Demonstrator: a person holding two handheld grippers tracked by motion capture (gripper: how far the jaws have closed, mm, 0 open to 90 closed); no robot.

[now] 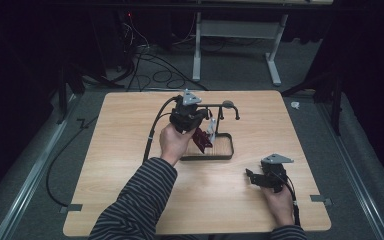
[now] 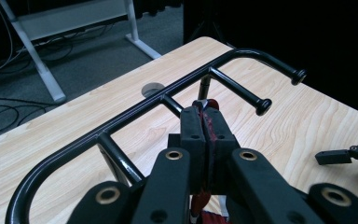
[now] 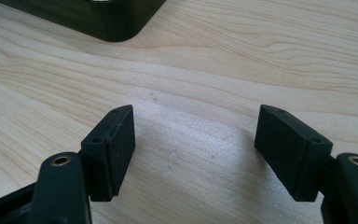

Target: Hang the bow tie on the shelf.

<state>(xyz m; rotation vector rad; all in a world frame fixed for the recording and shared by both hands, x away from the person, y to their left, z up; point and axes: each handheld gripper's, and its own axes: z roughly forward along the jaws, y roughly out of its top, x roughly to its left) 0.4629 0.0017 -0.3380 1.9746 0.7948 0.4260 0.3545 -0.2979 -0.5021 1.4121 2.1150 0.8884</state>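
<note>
A black metal rack with hooked pegs stands in a dark tray near the middle of the wooden table, and everything here is placed against that rack. The left gripper is raised at the rack's near-left side, just below its top rail. In the left gripper view its jaws are pressed together on a thin dark red thing, whose edge runs as a narrow strip between the pads and pokes out above them, just beside a short peg of the rack. What the red thing is cannot be told for sure; from above it looks like a flat, dark red utensil hanging down from the gripper over the tray, next to a pale item on the rack.

The right gripper rests low on the table, well apart from the rack, to its near-right. Its jaws stand wide apart with bare wood between them, and a corner of the tray shows beyond.
</note>
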